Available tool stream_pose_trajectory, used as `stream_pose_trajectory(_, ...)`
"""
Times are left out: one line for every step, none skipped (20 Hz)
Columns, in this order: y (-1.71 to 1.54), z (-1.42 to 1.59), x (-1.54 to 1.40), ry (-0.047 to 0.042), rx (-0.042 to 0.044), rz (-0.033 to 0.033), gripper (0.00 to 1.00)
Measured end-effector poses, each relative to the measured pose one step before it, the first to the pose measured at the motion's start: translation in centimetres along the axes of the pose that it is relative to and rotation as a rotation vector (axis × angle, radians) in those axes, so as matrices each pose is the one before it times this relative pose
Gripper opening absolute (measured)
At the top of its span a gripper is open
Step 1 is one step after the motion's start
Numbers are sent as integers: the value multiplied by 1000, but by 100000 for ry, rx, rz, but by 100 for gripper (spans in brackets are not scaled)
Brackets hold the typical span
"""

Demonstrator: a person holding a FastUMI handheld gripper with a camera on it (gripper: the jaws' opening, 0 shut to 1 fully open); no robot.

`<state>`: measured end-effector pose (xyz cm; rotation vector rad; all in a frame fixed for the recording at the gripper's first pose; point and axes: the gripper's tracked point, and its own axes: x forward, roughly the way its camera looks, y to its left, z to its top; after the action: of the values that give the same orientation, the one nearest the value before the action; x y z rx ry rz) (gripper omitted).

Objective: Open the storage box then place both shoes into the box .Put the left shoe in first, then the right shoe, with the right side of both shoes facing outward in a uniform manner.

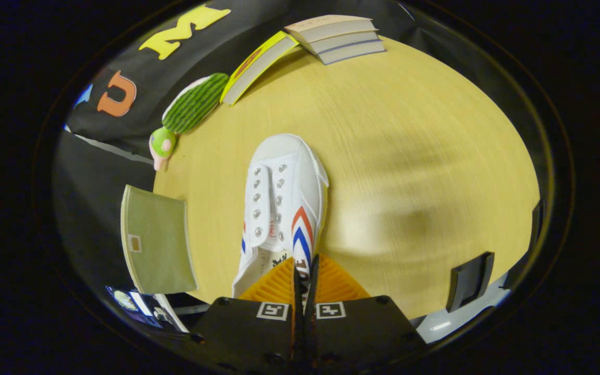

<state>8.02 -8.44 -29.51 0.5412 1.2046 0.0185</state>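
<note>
gripper (305,276): its two fingers stand almost together, with only a thin slit between them, and the shoe's side wall runs into that slit; both fingers press on the wall near the heel end.
shoe (284,203): a white canvas sneaker with red and blue stripes on its side, two rows of metal eyelets and no laces seen. it reaches straight ahead from the fingers, heel end between them, toe pointing away over the table. the striped side sits by the slit, and the rest of the shoe lies a little to the left of it.
shoe height: whether the sole rests on the table or hangs just off it cannot be told.
table (409,156): pale wood, with soft blurred shadows to the right of the shoe.
books (339,39): a small stack at the far edge of the table, well beyond the shoe's toe.
yellow book (258,65): leans just left of the stack, touching its lower edge.
plush toy (190,112): green and striped, at the table's far left edge, near the yellow book.
olive pouch (157,242): flat, hanging over the table's left edge, beside the shoe but apart from it.
dark bracket (469,281): at the near right edge of the table, well apart from the shoe.
</note>
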Motion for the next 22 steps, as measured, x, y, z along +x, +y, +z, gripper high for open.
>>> stream_pose_trajectory(969, 369, -672, -1919, 1287, 1089, 6)
stream_pose_trajectory(1240, 185, -806, -1561, 1469, 1351, 6)
stream_pose_trajectory(1340, 241, -847, -1544, 1035, 1272, 6)
stream_pose_trajectory(1446, 271, -838, -2357, 309, 783, 6)
stream_pose_trajectory(1523, 258, -956, -2371, -513, 488, 6)
stream_pose_trajectory(1643, 168, -1023, -2153, -512, 600, 6)
stream_pose_trajectory(1748, 103, -1056, -1593, 149, 837, 6)
stream_pose_trajectory(2074, -131, -1031, -1559, 51, 1280, 5)
stream_pose_trajectory(2103, -141, -881, -1160, -1325, 937, 5)
stream_pose_trajectory(2112, -187, -753, -1394, -2562, 456, 5)
stream_pose_trajectory(2355, -203, -747, -1888, -3189, 800, 5)
stream_pose_trajectory(2354, -207, -471, -1621, -2096, 1266, 5)
stream_pose_trajectory(2290, -443, -167, -762, -1494, 1565, 5)
stream_pose_trajectory(2289, -560, 50, -741, -1078, 1696, 6)
stream_pose_trajectory(2061, -706, 262, 105, -1553, 1014, 5)
stream_pose_trajectory(1907, -796, 382, 180, -2395, 421, 6)
stream_pose_trajectory(1643, -993, 497, 1159, -2501, 206, 5)
stream_pose_trajectory(1603, -1022, 598, 1394, -1277, 502, 6)
stream_pose_trajectory(1562, -1092, 628, 1867, -583, 970, 6)
stream_pose_trajectory(1145, -934, 811, 1620, -640, 1056, 6)
stream_pose_trajectory(892, -555, 916, 1233, -154, 611, 6)
stream_pose_trajectory(788, -327, 889, -42, 715, 148, 6)
